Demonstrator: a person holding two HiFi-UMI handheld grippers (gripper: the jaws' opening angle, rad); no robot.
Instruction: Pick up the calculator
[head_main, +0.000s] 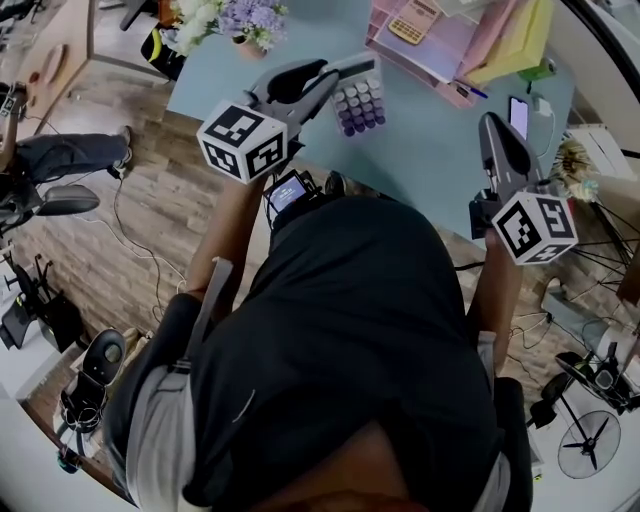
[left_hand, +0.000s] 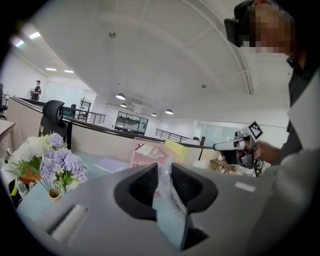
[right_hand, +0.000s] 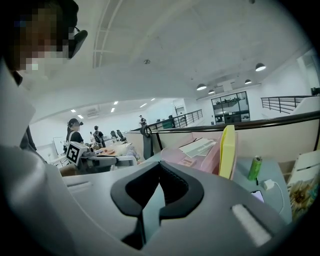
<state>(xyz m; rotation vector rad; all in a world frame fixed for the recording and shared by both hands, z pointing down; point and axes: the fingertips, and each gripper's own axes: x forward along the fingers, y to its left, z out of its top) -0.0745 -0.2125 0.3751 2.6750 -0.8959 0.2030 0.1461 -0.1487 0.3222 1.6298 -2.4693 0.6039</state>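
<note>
Light blue table sits upper middle of the head view. Potted flowers are at its upper-left corner. Pink tray and yellow folder are top right, with the phone by the right edge.

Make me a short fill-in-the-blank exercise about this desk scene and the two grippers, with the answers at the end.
1. The left gripper is shut on the ____, held over the blue table.
2. The right gripper has its jaws ____, with nothing between them.
3. The flowers stand nearer the ____ gripper.
4. The can beside the yellow folder is ____.

Missing words: calculator; shut; left; green.
</note>
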